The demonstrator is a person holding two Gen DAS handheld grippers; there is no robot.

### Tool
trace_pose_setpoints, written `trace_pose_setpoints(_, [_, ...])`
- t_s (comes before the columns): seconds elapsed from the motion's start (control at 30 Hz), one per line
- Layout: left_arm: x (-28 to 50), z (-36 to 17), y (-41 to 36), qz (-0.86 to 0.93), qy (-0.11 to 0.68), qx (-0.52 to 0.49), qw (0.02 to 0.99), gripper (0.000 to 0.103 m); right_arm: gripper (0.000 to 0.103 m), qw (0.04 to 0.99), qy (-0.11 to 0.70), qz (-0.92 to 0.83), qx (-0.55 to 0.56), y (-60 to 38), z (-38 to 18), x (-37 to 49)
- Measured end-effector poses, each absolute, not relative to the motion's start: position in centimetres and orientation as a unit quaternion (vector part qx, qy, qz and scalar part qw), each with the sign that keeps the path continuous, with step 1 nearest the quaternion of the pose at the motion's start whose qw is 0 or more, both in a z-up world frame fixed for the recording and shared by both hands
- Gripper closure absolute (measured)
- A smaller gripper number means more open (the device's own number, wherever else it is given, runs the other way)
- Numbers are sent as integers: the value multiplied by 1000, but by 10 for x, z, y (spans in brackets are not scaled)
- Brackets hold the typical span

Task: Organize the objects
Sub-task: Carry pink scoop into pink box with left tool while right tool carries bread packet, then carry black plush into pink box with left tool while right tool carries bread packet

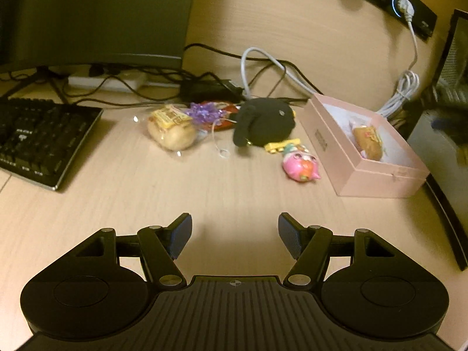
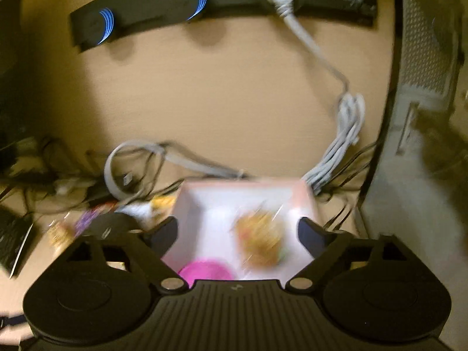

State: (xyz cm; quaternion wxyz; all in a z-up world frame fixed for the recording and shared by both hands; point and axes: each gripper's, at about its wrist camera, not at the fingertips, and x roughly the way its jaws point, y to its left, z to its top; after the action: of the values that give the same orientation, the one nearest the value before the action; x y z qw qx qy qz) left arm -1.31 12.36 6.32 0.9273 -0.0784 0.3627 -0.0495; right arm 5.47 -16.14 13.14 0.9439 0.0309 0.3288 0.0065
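A pink open box point(image 1: 365, 175) stands on the desk at the right with a wrapped bun point(image 1: 368, 142) inside. On the desk lie a wrapped bread point(image 1: 171, 131), a purple flower piece point(image 1: 204, 112), a black plush point(image 1: 264, 122), a yellow toy piece point(image 1: 282, 145) and a pink toy point(image 1: 301, 166). My left gripper point(image 1: 235, 235) is open and empty, low over bare desk in front of them. My right gripper point(image 2: 238, 232) is open above the box point(image 2: 190, 204), with the bun point(image 2: 260, 242) between its fingers below. A pink object point(image 2: 206, 270) shows at the near edge. The right view is blurred.
A black keyboard point(image 1: 44, 140) lies at the left under a monitor point(image 1: 96, 14). Tangled black and grey cables point(image 1: 263, 67) run behind the objects. A coiled white cable point(image 2: 342, 137) hangs from a wall socket strip point(image 2: 222, 3). A computer case point(image 2: 409, 175) stands at the right.
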Motion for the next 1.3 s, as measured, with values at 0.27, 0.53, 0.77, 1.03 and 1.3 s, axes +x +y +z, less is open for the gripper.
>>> trace_pose_setpoints(0.27, [49, 95, 93, -133, 286, 69, 947, 32, 3, 925, 380, 1, -7, -127, 98, -14])
trace_pose_setpoints(0.53, [138, 88, 57, -214, 303, 231, 899, 32, 0, 912, 409, -44, -12, -127, 92, -49])
trace_pose_setpoints(0.77, [181, 61, 57, -225, 364, 161, 889, 28, 0, 899, 432, -74, -17, -126, 84, -68])
trace_pose_setpoints(1.03, [157, 76, 84, -203, 368, 54, 906, 41, 0, 895, 440, -66, -28, -117, 79, -61])
trace_pose_setpoints(1.3, [67, 91, 159, -143, 355, -133, 914, 41, 0, 904, 423, 14, -62, -68, 77, -27])
